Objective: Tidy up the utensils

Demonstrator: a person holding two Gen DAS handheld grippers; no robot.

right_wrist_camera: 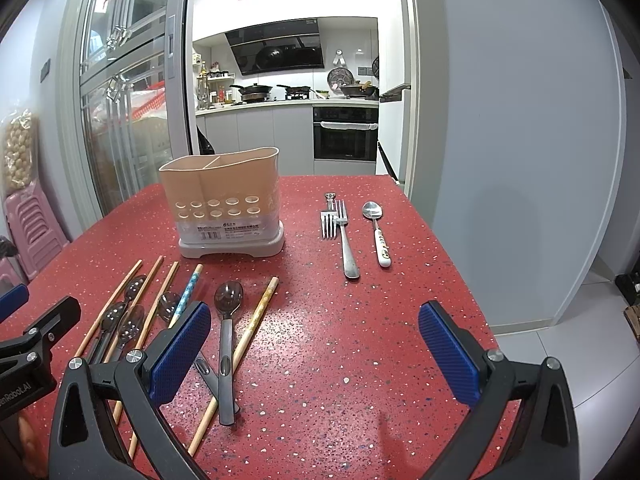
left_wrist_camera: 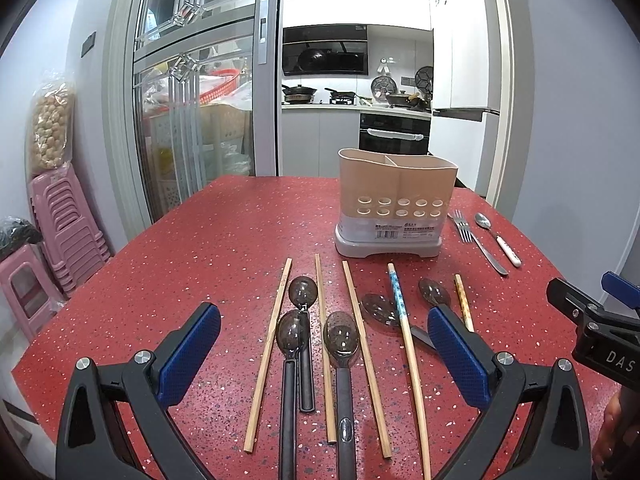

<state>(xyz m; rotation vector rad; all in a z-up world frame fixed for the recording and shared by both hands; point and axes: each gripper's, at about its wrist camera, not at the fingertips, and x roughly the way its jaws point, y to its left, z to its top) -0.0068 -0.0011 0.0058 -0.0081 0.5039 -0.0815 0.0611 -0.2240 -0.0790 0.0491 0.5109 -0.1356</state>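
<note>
The red table [left_wrist_camera: 180, 248] carries everything, and nothing is in the holder [left_wrist_camera: 396, 204] yet; it stands upright well ahead of both pairs of fingers, beige with a row of holes, a grey base and a divider making two compartments. The left gripper [left_wrist_camera: 324, 354] has its fingers spread wide with nothing between the pads, hovering over the crowded row of chopsticks [left_wrist_camera: 267, 354] and dark translucent spoons [left_wrist_camera: 341, 344] that lies straight ahead, between and beyond its fingertips. The right gripper [right_wrist_camera: 314, 350] is equally wide apart and empty, over bare table, with the two forks [right_wrist_camera: 340, 232] and the white-handled spoon [right_wrist_camera: 376, 232] further ahead and the patterned chopstick [right_wrist_camera: 256, 320] just off its left finger. The likely trouble is the crowding: spoons overlap chopsticks and each other, so closing on one piece may catch or drag its neighbour, and thin round chopsticks lying flat could roll or slip from the pads. A tilted drop might also tip the light holder.
</note>
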